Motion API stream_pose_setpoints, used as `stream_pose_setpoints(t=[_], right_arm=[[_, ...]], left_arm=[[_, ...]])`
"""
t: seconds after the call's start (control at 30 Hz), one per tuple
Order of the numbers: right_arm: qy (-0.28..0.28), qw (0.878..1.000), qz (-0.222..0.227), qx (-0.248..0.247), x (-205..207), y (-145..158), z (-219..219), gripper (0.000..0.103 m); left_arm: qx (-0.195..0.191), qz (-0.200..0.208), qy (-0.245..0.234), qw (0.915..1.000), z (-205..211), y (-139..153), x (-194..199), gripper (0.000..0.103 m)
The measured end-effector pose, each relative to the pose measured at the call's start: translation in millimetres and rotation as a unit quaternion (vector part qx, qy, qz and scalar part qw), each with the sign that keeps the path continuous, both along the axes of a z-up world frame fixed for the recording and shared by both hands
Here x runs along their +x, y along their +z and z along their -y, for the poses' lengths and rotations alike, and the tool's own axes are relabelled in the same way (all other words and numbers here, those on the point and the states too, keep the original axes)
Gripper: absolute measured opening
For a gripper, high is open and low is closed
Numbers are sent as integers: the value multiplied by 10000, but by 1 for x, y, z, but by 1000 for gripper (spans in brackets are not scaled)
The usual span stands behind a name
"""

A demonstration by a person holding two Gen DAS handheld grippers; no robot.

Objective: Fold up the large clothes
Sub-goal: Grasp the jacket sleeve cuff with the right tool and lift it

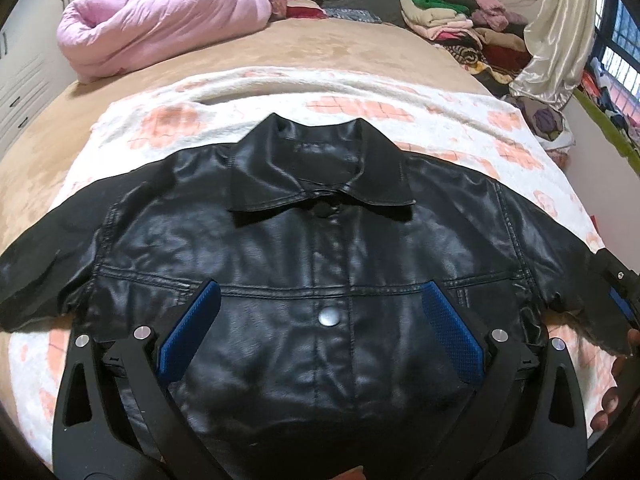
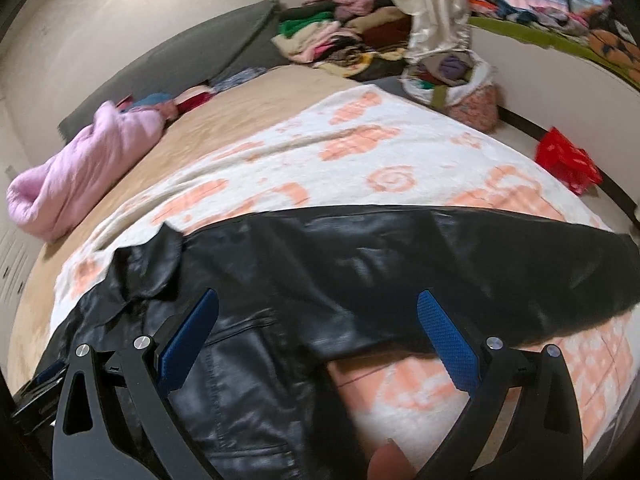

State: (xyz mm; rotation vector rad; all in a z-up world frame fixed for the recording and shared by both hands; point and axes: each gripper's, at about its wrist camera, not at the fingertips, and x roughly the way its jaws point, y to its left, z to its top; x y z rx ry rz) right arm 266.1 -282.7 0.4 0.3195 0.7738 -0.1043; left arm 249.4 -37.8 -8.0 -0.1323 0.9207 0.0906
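Bedroom setup: a big bed (image 1: 328,52) with a tan cover and a white-and-peach blanket (image 1: 360,108) on top, pink quilt (image 1: 160,20) bundled at the far left corner, a pile of clothes (image 1: 460,28) at the far right. Black leather jacket (image 1: 320,248) lies flat, front up and buttoned, sleeves spread, near the front edge. Left gripper (image 1: 320,320) hovers over the chest, jaws apart, holding nothing; right gripper (image 2: 320,336) is spread wide over the right sleeve (image 2: 460,256). Looks like the fold hasn't started, so probably next is pinching a sleeve and bringing it across.
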Motion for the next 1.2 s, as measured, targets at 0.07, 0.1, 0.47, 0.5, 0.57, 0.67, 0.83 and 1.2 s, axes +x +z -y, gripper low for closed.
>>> stream_pose_setpoints(t=[0.07,0.1,0.47,0.5,0.57,0.67,0.83,1.2], right_arm=[[-218,9997,-46,62,0,-5,13,99],[-317,9994,-71,119,0,-8,19,99],[-1633,9825,-443,782,-8,-38,86,99],[-1764,9800,-436,806,-10,-39,92,99],[-2018,9747,-428,855,-16,-40,100,99],[-2562,9592,-403,1124,-30,-47,119,99],[-3249,9333,-475,1457,-47,-62,147,99],[-4008,8764,-72,2669,-58,-96,217,99]], left_arm=[[18,-15,-28,10000,7,-2,4,95],[26,-19,-32,10000,9,-3,5,95],[105,-117,-238,9996,41,-11,18,95],[90,-115,-281,9995,45,-11,17,95],[83,-113,-332,9994,50,-11,17,95],[75,-121,-388,9991,57,-10,17,95],[66,-103,-475,9988,68,-7,23,95],[72,-91,-506,9987,73,-1,28,95]])
